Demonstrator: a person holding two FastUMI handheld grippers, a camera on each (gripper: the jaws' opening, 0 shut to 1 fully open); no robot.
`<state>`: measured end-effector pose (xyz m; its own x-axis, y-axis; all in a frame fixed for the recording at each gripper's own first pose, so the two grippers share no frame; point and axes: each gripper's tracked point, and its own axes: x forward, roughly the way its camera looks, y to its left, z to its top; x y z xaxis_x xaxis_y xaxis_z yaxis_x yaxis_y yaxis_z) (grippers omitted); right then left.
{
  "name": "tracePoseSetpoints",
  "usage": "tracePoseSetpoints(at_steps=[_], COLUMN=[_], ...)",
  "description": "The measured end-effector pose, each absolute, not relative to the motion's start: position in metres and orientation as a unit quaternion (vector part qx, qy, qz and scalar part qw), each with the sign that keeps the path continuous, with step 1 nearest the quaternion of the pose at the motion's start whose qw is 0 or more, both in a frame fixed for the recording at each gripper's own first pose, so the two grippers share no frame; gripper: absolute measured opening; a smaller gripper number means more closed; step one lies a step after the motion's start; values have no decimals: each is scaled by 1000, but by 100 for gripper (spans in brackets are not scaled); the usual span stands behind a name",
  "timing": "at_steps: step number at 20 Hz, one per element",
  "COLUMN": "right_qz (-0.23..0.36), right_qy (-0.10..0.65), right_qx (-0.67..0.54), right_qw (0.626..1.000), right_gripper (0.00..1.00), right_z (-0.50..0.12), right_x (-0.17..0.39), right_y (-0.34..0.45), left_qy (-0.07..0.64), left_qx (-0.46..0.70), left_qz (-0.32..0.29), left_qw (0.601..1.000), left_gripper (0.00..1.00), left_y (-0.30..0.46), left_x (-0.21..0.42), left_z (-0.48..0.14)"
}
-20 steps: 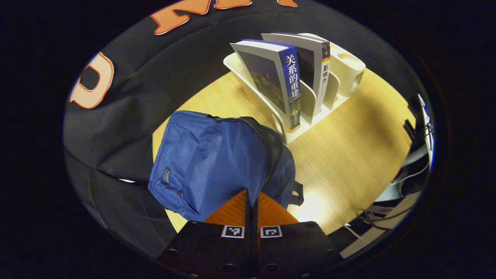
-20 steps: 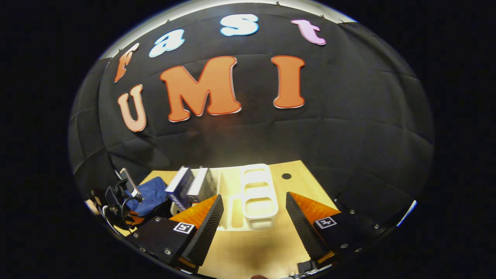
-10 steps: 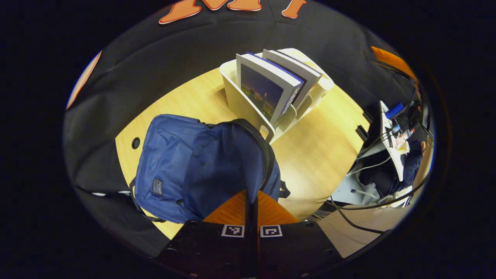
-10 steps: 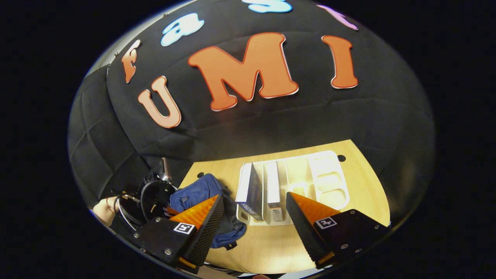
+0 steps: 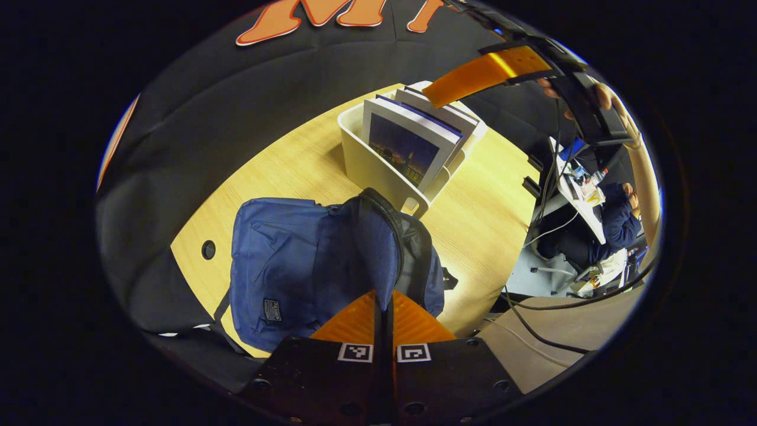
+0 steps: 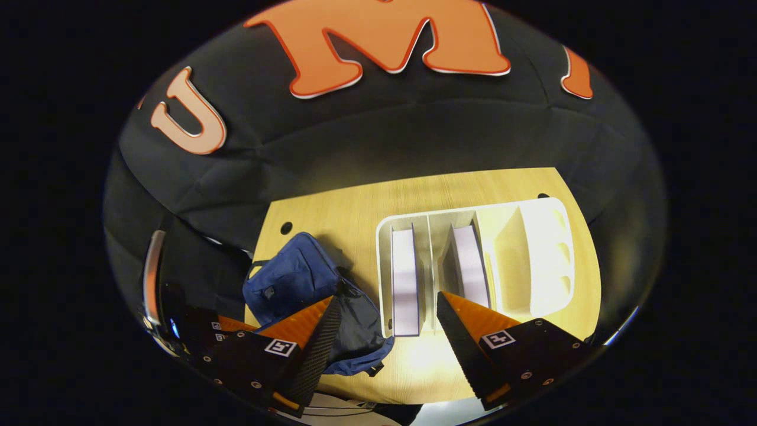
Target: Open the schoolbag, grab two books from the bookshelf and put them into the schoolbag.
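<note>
We have the schoolbag (image 5: 331,260) unzipped on the table (image 5: 485,219) — left gripper (image 5: 383,303) pinched on its opening flap. Both books (image 6: 405,278) remain in the bookshelf (image 6: 532,248); our right gripper (image 6: 387,322) hovers above, wide open and empty.

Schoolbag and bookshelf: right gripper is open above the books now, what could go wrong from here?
1. The two books stand in adjacent slots of the bookshelf; the open right gripper could catch a divider instead of a book.
2. The left gripper is shut on a thin flap of the schoolbag; if it slips, the opening may sag shut.
3. The bag mouth sits against the shelf end, so a book could snag there.
</note>
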<state>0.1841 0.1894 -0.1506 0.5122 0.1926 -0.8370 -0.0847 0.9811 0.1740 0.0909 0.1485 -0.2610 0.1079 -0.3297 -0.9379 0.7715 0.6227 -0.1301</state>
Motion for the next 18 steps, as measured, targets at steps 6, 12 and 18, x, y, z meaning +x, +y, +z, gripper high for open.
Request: tracePoseSetpoints(at_steps=[6, 12, 18], right_qz=[40, 20, 21], right_qy=[536, 553, 539], right_qx=[-14, -20, -27], right_qw=[843, 833, 842], right_gripper=[97, 75, 39], right_z=[-201, -221, -218], right_x=[200, 212, 214], right_y=[179, 176, 170], left_qy=[539, 538, 542], left_qx=[189, 185, 175], left_qz=[-385, -388, -381], left_qw=[725, 725, 729], left_gripper=[1, 1, 1], left_y=[166, 170, 174], left_x=[107, 113, 113], left_z=[-263, -263, -266])
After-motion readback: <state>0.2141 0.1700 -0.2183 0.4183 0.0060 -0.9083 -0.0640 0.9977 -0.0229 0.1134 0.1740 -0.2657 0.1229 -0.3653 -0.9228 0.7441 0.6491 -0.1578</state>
